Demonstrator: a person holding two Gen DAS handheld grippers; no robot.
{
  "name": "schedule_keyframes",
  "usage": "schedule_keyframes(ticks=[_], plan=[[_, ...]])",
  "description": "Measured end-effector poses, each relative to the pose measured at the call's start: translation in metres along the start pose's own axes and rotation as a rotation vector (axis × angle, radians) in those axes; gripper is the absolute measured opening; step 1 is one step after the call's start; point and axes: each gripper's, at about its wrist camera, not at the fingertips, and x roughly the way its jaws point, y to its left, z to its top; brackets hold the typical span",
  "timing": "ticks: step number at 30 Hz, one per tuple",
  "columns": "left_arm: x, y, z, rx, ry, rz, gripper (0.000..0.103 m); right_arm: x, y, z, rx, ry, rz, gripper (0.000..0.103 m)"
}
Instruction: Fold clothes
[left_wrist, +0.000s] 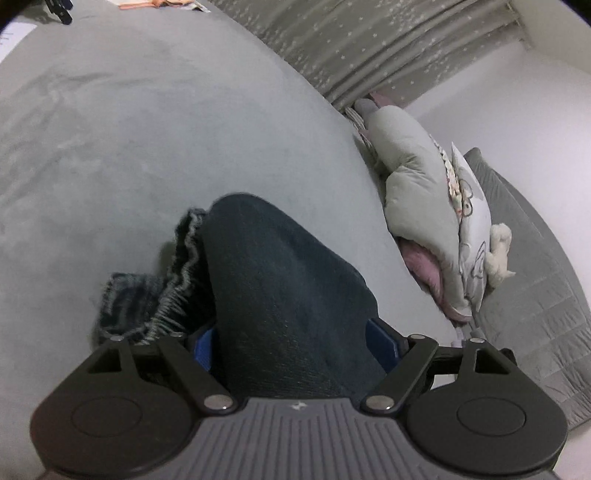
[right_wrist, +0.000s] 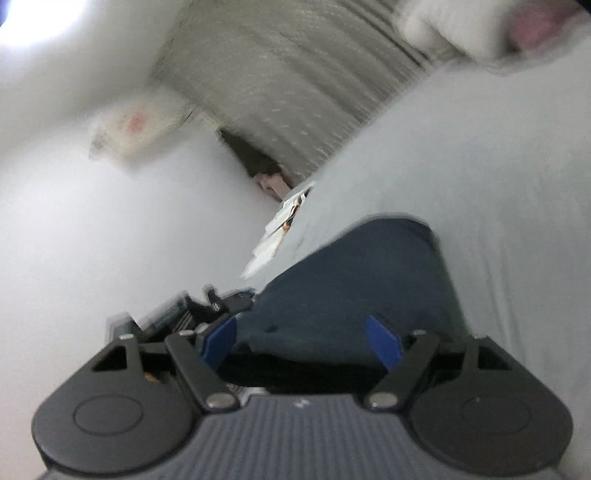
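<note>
Left wrist view, from the left edge: a grey bed (left_wrist: 147, 129) is seen filling most of the frame. At lower left a gathered, striped waistband (left_wrist: 181, 280) is bunched up, touching the dark blue garment (left_wrist: 280, 277), which is heaped in the lower centre. The left gripper (left_wrist: 295, 343) is clenched on that garment: a thick fold is packed between the two blue pads and is met by both. Further right, a starred curtain (left_wrist: 351, 48) is hung at the top, pillows (left_wrist: 417, 184) are stacked along the bed's right edge, and a pale plush toy (left_wrist: 498, 251) is lodged beside them.

Right wrist view, heavily blurred: a white wall (right_wrist: 92, 240) is seen on the left, the curtain (right_wrist: 277, 81) at upper centre, loose papers (right_wrist: 277, 229) just below it. The right gripper (right_wrist: 301, 339) is released, its pads spread wide; the garment (right_wrist: 362, 280) is laid just beyond and between them, unpinched, on the bed (right_wrist: 480, 166), which rises to the right.
</note>
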Motion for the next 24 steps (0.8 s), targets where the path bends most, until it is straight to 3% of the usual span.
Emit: schedule_keyframes(ticks=[1,3,5,8,12,13,15,16,17,19,24], plan=[[0.000,0.000,0.000,-0.002,-0.005,0.000,0.064,-0.003,-0.011,-0.001,0.075,0.007,0.045,0.078],[0.001,0.000,0.000,-0.006,-0.014,-0.001,0.041,0.002,-0.030,-0.004,0.217,0.025,0.111,0.078],[0.002,0.000,-0.001,-0.010,-0.023,-0.002,0.033,0.010,-0.045,-0.013,0.328,0.036,0.139,0.078],[0.003,0.001,-0.001,-0.016,-0.037,-0.002,0.028,0.019,-0.062,-0.022,0.422,0.005,0.122,0.078],[0.005,0.001,-0.002,-0.024,-0.055,-0.004,0.023,0.030,-0.092,-0.027,0.589,-0.124,0.121,0.078],[0.003,0.003,-0.001,-0.040,-0.066,-0.015,0.023,0.031,-0.092,-0.027,0.596,-0.137,0.112,0.076],[-0.001,0.008,0.001,-0.074,-0.090,-0.038,0.022,0.031,-0.087,-0.026,0.585,-0.164,0.082,0.050],[-0.003,0.011,0.002,-0.092,-0.102,-0.050,0.022,0.029,-0.074,-0.023,0.500,-0.183,0.035,0.031],[-0.005,0.014,0.003,-0.109,-0.114,-0.062,0.022,0.028,-0.062,-0.020,0.427,-0.198,-0.002,0.019],[-0.007,0.023,0.003,-0.124,-0.104,-0.027,0.022,0.035,-0.045,-0.020,0.320,-0.189,-0.062,0.015],[0.000,0.046,-0.003,-0.151,-0.034,0.058,0.022,0.061,-0.057,-0.040,0.234,-0.063,-0.237,0.010]])
